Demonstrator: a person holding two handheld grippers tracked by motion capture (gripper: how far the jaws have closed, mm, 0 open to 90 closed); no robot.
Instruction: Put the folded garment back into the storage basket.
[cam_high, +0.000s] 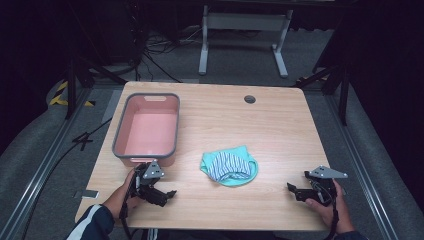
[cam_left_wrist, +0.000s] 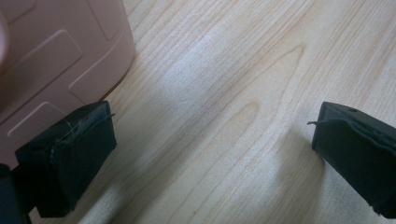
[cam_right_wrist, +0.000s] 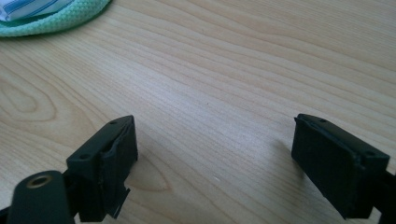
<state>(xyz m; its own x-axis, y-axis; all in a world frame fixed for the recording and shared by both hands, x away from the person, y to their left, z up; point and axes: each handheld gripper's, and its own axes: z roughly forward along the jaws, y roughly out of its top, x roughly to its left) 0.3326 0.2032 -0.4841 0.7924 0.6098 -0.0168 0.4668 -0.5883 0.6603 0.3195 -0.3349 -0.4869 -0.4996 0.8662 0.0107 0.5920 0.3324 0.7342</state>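
Note:
A pink basin with a grey rim (cam_high: 146, 128) stands on the left part of the wooden table (cam_high: 280, 130); its pink wall (cam_left_wrist: 51, 56) fills the upper left of the left gripper view. A small heap of cloth (cam_high: 229, 166), mint green with a blue-and-white striped piece on top, lies near the table's middle front; its green edge (cam_right_wrist: 46, 18) shows at the top left of the right gripper view. My left gripper (cam_high: 167, 196) sits open just in front of the basin, nothing between its jaws. My right gripper (cam_high: 295, 191) rests open at the front right, apart from the cloth.
A round cable hole (cam_high: 250, 99) sits near the table's far edge. Beyond the table stand a white metal frame (cam_high: 244, 30) and cables on the grey floor. Black poles flank the table on both sides.

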